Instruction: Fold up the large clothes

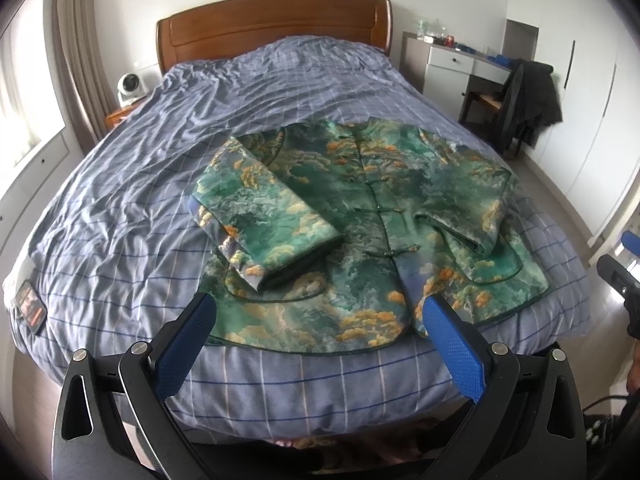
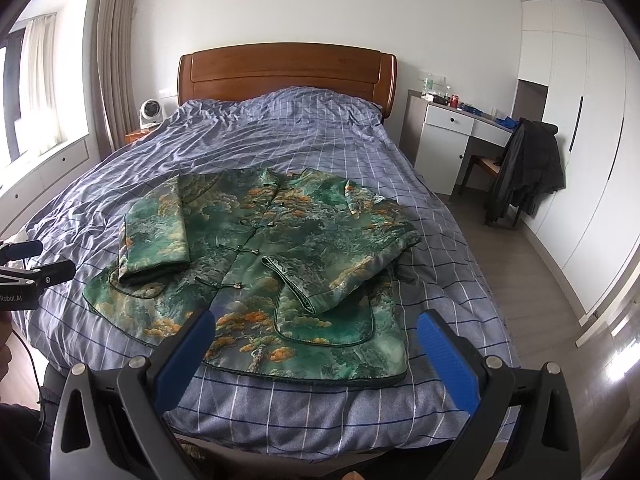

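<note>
Left wrist view: the left hand-held gripper (image 1: 316, 316) hangs above the foot of the bed (image 1: 120, 208), its blue fingers (image 1: 186, 344) spread wide and grasping nothing. Just past them a green jacket (image 1: 360, 216) lies flat, front up, on the checked blue cover, both sleeves folded in across the chest. Right wrist view: the right hand-held gripper (image 2: 316, 332) is likewise released, spread over the jacket's (image 2: 248, 264) hem without touching it. Farther back stand the wooden headboard (image 2: 286, 70), a white fan (image 2: 150, 112) beside it, and a bench (image 2: 452, 132) with a dark coat (image 2: 524, 168) draped on a chair.
</note>
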### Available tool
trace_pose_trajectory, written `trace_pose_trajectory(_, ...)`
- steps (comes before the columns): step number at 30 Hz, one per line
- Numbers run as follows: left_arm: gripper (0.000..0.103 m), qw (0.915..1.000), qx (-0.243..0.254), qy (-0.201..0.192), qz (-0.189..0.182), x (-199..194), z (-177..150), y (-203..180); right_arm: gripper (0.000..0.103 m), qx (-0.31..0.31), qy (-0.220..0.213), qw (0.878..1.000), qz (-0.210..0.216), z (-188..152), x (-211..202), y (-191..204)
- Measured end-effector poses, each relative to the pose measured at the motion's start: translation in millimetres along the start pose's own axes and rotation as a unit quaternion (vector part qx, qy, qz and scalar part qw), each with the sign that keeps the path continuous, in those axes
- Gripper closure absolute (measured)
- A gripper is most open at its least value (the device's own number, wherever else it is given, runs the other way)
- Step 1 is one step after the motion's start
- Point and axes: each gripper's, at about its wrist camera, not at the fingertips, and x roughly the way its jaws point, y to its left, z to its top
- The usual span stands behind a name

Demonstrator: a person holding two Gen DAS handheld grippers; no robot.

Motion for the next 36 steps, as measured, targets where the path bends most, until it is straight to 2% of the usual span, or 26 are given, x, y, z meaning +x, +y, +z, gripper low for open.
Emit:
trace_pose_trajectory(22,0.0,1.0,0.001,0.005,0.001,2.4,-0.2,0.6,0.0,-0.001,-0.001,1.0,0.001,0.8,0.6,-0.7)
trace_pose_trajectory(32,0.0,0.9998,0.014,-0.002,0.012,3.6,-3.9,-1.7,0.0,-0.001,-0.005,1.0,0.005,2.2,2.0,2.3)
trace_pose_trajectory(36,0.0,0.9999,0.002,0.008,-0.007,6.6,-4.8,3.7,0.0,-0.003,-0.003,1.0,0.009,2.2,3.5,4.7)
